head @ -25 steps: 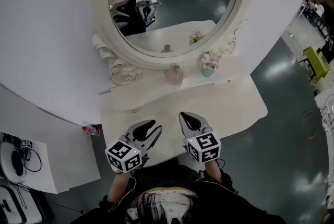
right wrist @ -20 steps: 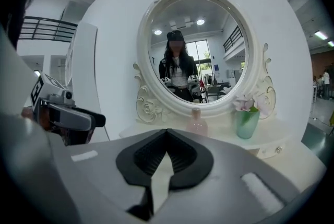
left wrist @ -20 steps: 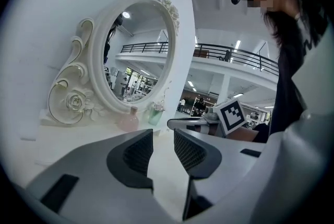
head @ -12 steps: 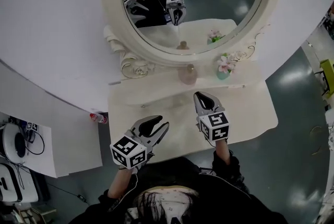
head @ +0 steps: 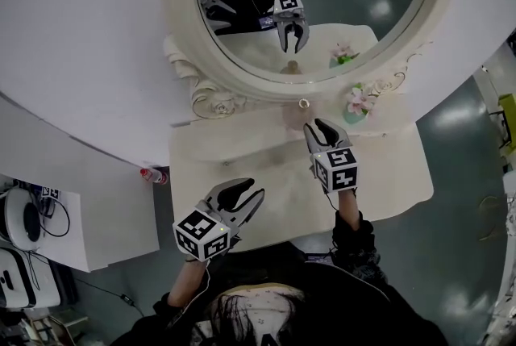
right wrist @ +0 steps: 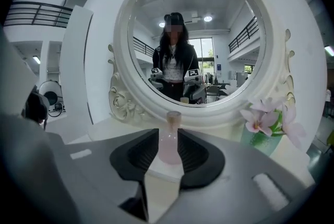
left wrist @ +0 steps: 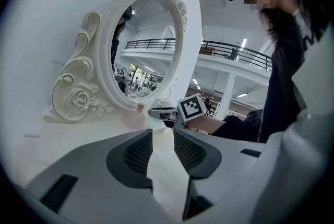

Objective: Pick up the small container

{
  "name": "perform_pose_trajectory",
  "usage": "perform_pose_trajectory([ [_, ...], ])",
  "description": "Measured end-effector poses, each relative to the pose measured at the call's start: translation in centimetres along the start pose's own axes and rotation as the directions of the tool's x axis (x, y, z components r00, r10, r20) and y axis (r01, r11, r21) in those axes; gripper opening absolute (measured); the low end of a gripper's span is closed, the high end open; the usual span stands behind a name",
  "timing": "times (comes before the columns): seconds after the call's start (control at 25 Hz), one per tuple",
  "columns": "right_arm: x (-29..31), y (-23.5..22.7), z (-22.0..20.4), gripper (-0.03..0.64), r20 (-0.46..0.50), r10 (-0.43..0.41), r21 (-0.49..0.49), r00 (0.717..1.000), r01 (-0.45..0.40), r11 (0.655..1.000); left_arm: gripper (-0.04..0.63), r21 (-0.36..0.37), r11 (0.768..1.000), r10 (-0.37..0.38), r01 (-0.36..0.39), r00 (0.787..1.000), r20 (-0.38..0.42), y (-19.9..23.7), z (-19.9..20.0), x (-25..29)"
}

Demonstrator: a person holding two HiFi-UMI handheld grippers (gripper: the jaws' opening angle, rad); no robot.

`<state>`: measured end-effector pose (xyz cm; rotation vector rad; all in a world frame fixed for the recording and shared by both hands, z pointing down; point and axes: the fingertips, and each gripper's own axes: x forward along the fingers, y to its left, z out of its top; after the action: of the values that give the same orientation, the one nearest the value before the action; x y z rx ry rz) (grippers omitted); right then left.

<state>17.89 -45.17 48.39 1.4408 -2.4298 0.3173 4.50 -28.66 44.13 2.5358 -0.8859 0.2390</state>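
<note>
The small container is a pale pink bottle (head: 300, 112) with a narrow neck, upright on the cream vanity table (head: 242, 151) just below the mirror. My right gripper (head: 318, 127) is right in front of it. In the right gripper view the bottle (right wrist: 170, 144) shows in the gap of the right gripper (right wrist: 167, 134), whose jaws are opening; the pads do not press on it. My left gripper (head: 243, 191) hangs shut and empty over the table's front edge. From the left gripper (left wrist: 163, 134) I see the bottle (left wrist: 136, 117) beside the right gripper's marker cube (left wrist: 191, 108).
A big oval mirror (head: 306, 6) in an ornate white frame stands behind the bottle. A small teal vase of pink flowers (head: 357, 106) is just right of the bottle. A red-capped item (head: 153, 175) lies off the table's left edge. A white desk (head: 32, 231) is at lower left.
My right gripper has moved forward across the table to the pink bottle and its jaws have parted. The left gripper has stayed near the front edge.
</note>
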Motion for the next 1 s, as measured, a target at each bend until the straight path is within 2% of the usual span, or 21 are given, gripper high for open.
perform_pose_trajectory([
  [0.2, 2.3, -0.7, -0.1, 0.157, -0.037, 0.006, -0.015, 0.999, -0.007, 1.0, 0.118, -0.009, 1.0, -0.003, 0.003, 1.0, -0.01, 0.9, -0.2, 0.5],
  [0.4, 4.2, -0.6, 0.1, 0.175, -0.058, 0.009, -0.029, 0.998, -0.01, 1.0, 0.118, -0.012, 1.0, -0.002, 0.002, 0.999, -0.034, 2.0, -1.1, 0.8],
  [0.8, 6.9, -1.0, 0.3, 0.176, -0.077, -0.018, -0.04, 0.997, 0.015, 0.999, 0.118, -0.037, 0.999, 0.017, -0.019, 0.999, -0.048, 4.0, -2.1, 0.3],
  [1.0, 7.2, -1.2, 0.3, 0.176, -0.06, -0.028, 0.0, 0.998, 0.028, 1.0, 0.118, -0.05, 0.998, 0.022, -0.025, 0.998, -0.057, 4.7, -2.7, -0.2],
])
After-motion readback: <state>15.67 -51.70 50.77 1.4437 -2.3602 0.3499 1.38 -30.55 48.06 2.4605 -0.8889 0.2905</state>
